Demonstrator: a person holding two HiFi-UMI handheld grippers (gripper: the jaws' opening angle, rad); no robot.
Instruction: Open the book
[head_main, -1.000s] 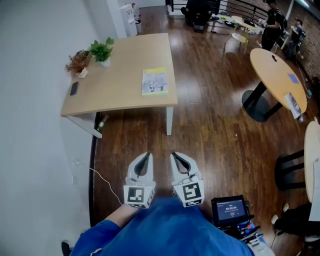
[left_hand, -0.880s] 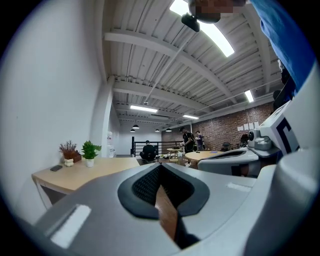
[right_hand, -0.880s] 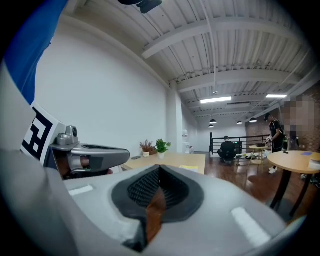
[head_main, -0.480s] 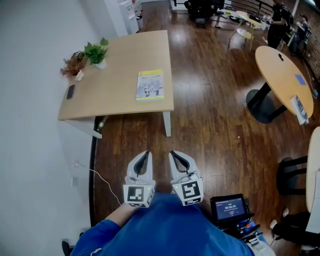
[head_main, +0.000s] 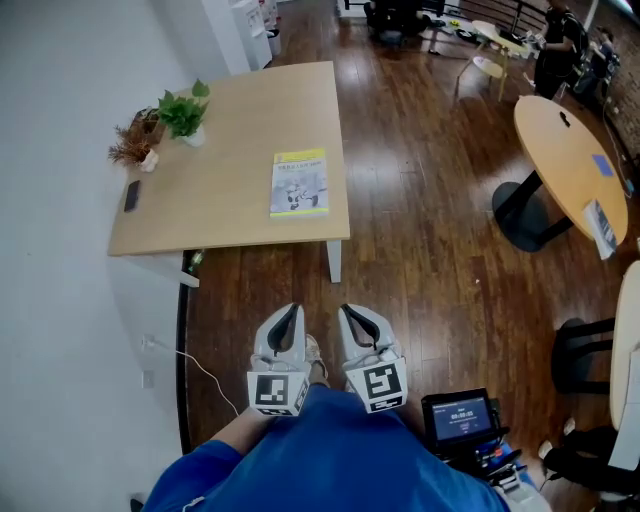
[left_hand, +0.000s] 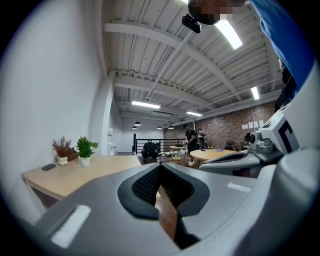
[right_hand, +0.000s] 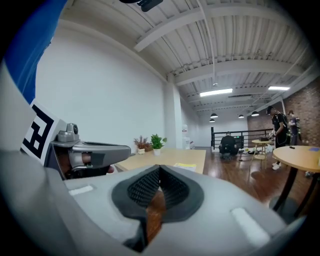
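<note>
A closed book (head_main: 299, 184) with a yellow and white cover lies flat near the front right edge of the light wooden table (head_main: 220, 200). It also shows as a thin yellow strip, the book (right_hand: 186, 165), in the right gripper view. Both grippers are held close to my body, well short of the table, over the wood floor. My left gripper (head_main: 292, 310) is shut with nothing in it, its dark pads meeting at the tip (left_hand: 160, 165). My right gripper (head_main: 349, 311) beside it is also shut and empty (right_hand: 160, 167).
A green potted plant (head_main: 183, 112), a dried plant (head_main: 130, 148) and a dark phone (head_main: 131, 195) sit along the table's left side by the white wall. A round table (head_main: 570, 160) and a dark chair (head_main: 590, 345) stand right. A screen device (head_main: 460, 418) hangs at my hip.
The table and book have slid lower and nearer in the head view. A shoe now shows between the grippers. Both grippers keep their place and stay shut.
</note>
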